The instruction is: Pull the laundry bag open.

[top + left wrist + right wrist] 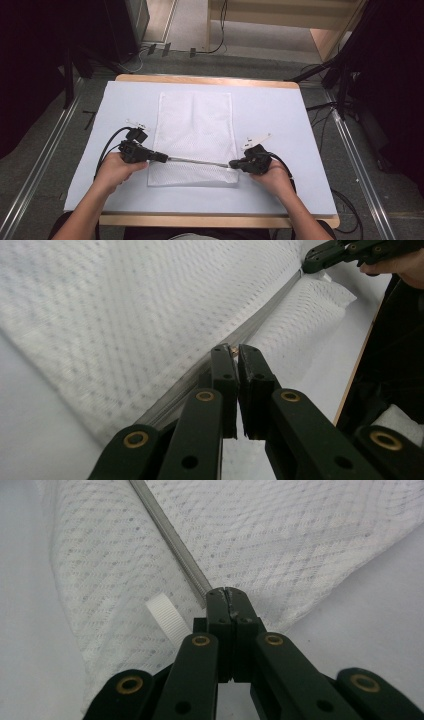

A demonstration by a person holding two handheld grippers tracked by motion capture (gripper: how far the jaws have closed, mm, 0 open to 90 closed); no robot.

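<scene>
A white mesh bag (pixel 195 125) lies flat on the pale table cover (pixel 280 115). A grey zipper (pixel 197 161) runs across its near end, stretched between my two grippers. My left gripper (pixel 164 157) is at the zipper's left end, its jaws shut on a small brass-coloured zipper pull (pixel 233 351). At the right end, my right gripper (pixel 232 164) is shut on the end of the zipper (pixel 200 582). In the left gripper view the zipper (pixel 260 320) leads up to the right gripper (pixel 312 262). A white ribbed tab (pixel 167 617) lies beside the right jaws.
The table's wooden edge (pixel 215 220) shows at the front. Black cables (pixel 107 145) trail from the grippers. Dark stands (pixel 345 80) and metal floor rails (pixel 45 165) flank the table. A cabinet and a wooden frame stand beyond the far edge.
</scene>
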